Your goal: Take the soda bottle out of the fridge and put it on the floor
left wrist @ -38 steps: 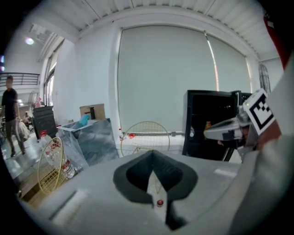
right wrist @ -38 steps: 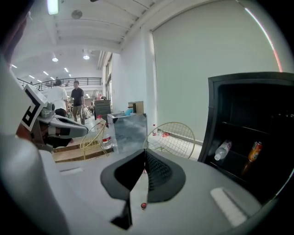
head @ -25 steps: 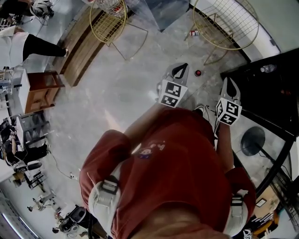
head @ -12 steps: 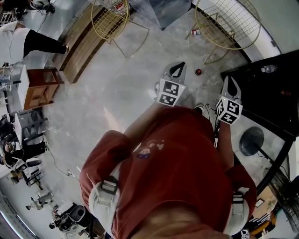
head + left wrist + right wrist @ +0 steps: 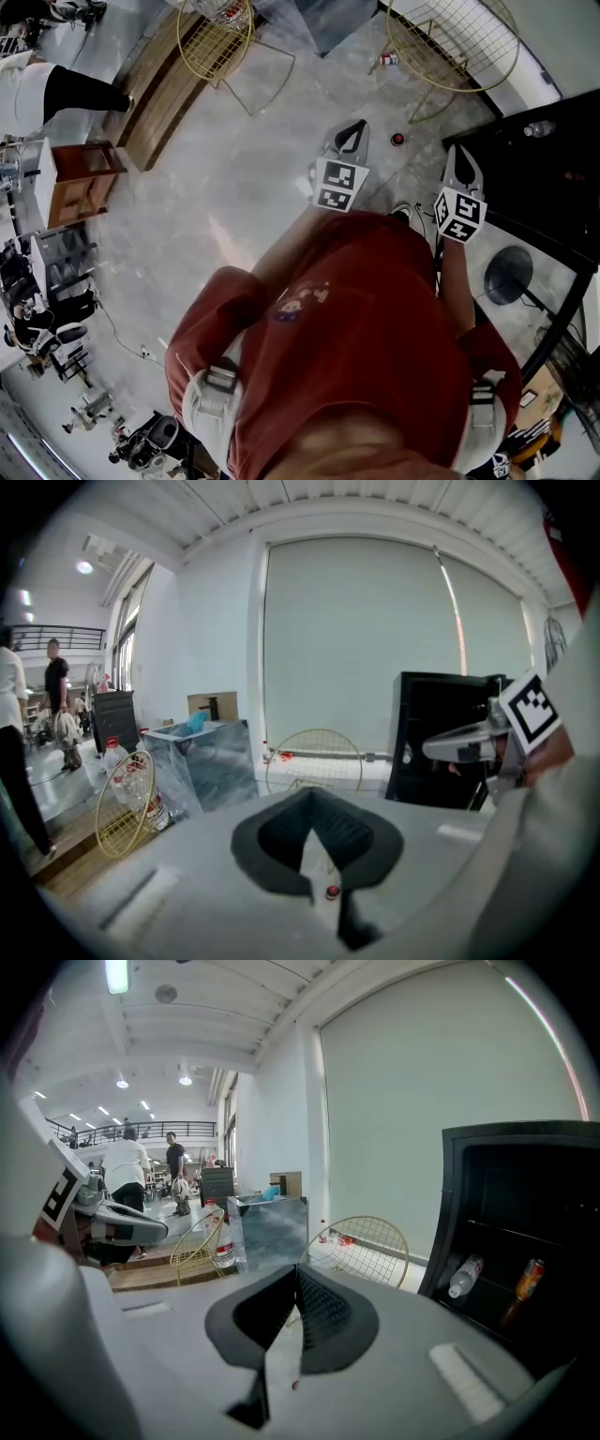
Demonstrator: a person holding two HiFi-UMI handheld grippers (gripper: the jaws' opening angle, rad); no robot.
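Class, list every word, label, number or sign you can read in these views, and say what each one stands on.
No text is legible in any view.
Left gripper and right gripper: square marker patterns only, no letters.
Bottle and can in the fridge: labels too small to read.
Red shirt: small chest print, too blurred to read.
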